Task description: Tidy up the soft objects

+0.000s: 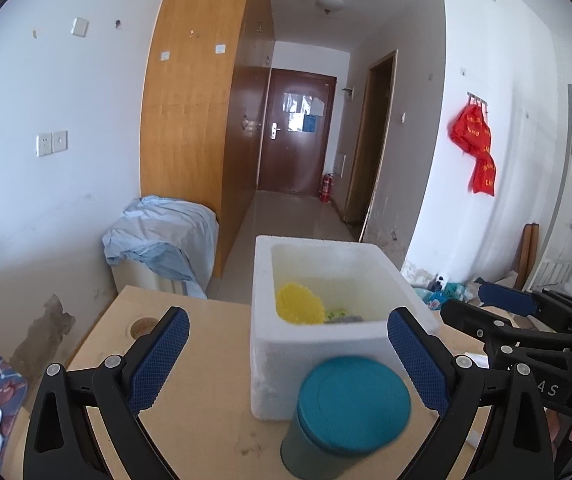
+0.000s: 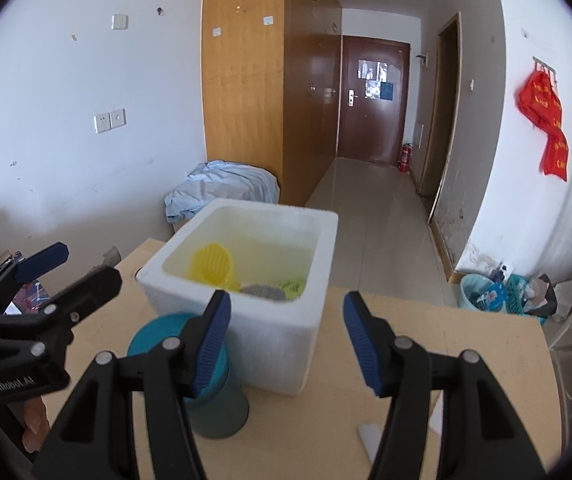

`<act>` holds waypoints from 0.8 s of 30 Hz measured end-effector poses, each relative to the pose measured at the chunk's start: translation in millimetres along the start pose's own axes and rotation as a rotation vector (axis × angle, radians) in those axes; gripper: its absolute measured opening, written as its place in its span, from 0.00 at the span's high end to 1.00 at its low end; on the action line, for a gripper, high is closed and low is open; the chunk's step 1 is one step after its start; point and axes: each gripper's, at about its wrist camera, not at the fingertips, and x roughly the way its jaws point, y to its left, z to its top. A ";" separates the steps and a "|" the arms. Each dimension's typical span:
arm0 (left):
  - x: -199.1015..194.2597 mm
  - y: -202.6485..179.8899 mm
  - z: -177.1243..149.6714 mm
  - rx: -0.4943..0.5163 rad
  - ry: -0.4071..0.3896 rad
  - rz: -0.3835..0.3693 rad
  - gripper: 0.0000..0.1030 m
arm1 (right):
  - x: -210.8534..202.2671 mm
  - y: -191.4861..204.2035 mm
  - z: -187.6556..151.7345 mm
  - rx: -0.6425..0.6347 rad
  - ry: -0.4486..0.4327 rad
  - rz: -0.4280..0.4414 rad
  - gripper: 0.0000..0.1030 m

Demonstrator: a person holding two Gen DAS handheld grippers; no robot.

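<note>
A white foam box (image 1: pixel 306 368) stands on the wooden table (image 1: pixel 206 380). Inside it lie a yellow ribbed soft piece (image 1: pixel 300 304), a green one (image 1: pixel 336 314) and a grey one (image 1: pixel 346 319). The box also shows in the right wrist view (image 2: pixel 282 344), with the yellow piece (image 2: pixel 212 266), the grey piece (image 2: pixel 264 292) and the green piece (image 2: pixel 292 286). A teal lidded canister (image 1: pixel 350 408) stands in front of the box. My left gripper (image 1: pixel 288 360) is open and empty, above the canister. My right gripper (image 2: pixel 286 340) is open and empty, just right of the canister (image 2: pixel 214 400).
A white flat piece (image 2: pixel 374 436) lies on the table near my right gripper. A round hole (image 1: pixel 144 326) is in the table's far left corner. A blue sheet covers a box (image 1: pixel 162 236) on the floor behind. Clutter and a bin (image 2: pixel 482 292) sit at the right wall.
</note>
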 end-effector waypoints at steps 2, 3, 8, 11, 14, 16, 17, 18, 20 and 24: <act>-11.0 -2.6 -4.2 -0.003 -0.005 -0.013 0.03 | -6.5 -1.1 -4.4 0.011 0.001 -0.003 0.39; -17.2 -5.9 -7.5 0.003 -0.007 -0.020 0.03 | -10.9 -0.7 -7.8 0.014 0.000 -0.004 0.39; -40.4 -19.7 -19.5 0.026 -0.012 -0.028 0.03 | -34.1 -6.2 -21.4 0.029 -0.013 -0.014 0.39; -56.0 -27.8 -27.3 0.038 -0.017 -0.041 0.03 | -49.5 -7.8 -30.2 0.035 -0.030 -0.023 0.39; -71.6 -36.9 -36.4 0.052 -0.021 -0.047 0.03 | -63.5 -8.5 -42.6 0.042 -0.038 -0.030 0.39; -82.3 -42.7 -44.5 0.058 -0.023 -0.051 0.03 | -71.7 -10.6 -52.2 0.054 -0.037 -0.033 0.39; -85.6 -45.8 -47.9 0.060 -0.020 -0.055 0.03 | -76.6 -11.6 -57.0 0.058 -0.039 -0.039 0.39; -90.2 -48.7 -52.2 0.063 -0.017 -0.062 0.03 | -82.0 -12.0 -61.4 0.057 -0.041 -0.043 0.39; -99.0 -55.3 -58.0 0.069 -0.015 -0.072 0.03 | -93.7 -14.5 -72.1 0.066 -0.046 -0.059 0.37; -118.5 -64.7 -74.0 0.079 -0.015 -0.092 0.03 | -116.6 -21.1 -93.8 0.088 -0.057 -0.092 0.32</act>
